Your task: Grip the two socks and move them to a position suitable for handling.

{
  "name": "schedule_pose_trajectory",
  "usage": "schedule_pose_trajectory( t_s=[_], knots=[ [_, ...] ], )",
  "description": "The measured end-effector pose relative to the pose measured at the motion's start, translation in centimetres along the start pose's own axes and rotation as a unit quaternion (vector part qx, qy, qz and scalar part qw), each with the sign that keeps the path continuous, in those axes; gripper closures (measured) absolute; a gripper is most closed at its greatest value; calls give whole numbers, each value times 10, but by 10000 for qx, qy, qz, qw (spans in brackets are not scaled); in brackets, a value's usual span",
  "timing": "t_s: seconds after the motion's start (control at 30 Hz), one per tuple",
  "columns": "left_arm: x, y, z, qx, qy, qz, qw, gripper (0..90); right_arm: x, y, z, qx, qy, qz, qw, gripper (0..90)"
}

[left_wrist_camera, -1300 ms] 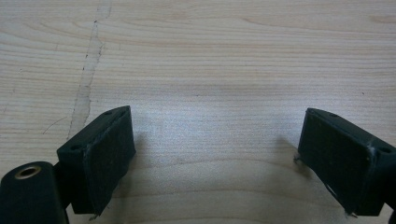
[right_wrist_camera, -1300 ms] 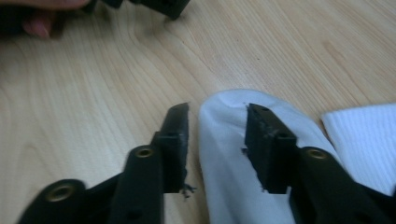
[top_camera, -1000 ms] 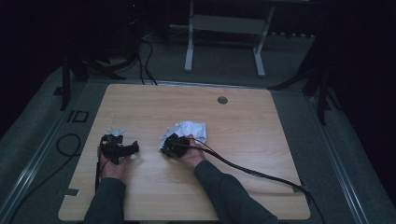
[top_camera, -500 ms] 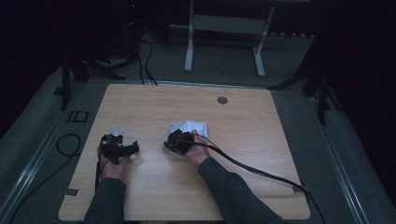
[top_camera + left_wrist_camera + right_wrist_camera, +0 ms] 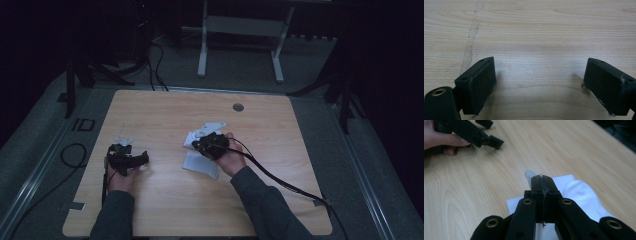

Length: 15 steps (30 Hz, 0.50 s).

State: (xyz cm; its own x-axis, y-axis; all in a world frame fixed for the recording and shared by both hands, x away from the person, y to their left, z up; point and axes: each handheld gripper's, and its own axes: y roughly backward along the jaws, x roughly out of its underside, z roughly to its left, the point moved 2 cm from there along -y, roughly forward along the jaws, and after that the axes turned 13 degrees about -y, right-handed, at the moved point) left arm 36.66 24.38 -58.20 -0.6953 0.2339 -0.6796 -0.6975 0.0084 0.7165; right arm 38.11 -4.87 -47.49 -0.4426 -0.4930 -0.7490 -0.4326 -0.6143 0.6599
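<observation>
right fingers [image 5: 541,185] clenched on white cloth [image 5: 576,192], lifting edge off desk [image 5: 165,107]; cloth hangs below them, nearer right hand. left fingers [image 5: 541,85] released, well apart, over bare wood.

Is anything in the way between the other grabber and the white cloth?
Nothing visible. The left gripper rests open on the bare wooden table, and only bare wood lies between it and the white cloth. The right gripper is shut on that cloth's edge.
</observation>
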Motion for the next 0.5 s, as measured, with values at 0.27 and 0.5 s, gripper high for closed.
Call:
schedule_pose_trajectory(
  t_s=[0.27,0.5],
  knots=[
    [0,0,0,1,-1,2,10000,108,20,30,-25,258,-368,-161,9989,886],
    [0,0,0,-4,-1,-6,10000,108,49,48,-40,512,-613,-203,9966,883]
  ],
)
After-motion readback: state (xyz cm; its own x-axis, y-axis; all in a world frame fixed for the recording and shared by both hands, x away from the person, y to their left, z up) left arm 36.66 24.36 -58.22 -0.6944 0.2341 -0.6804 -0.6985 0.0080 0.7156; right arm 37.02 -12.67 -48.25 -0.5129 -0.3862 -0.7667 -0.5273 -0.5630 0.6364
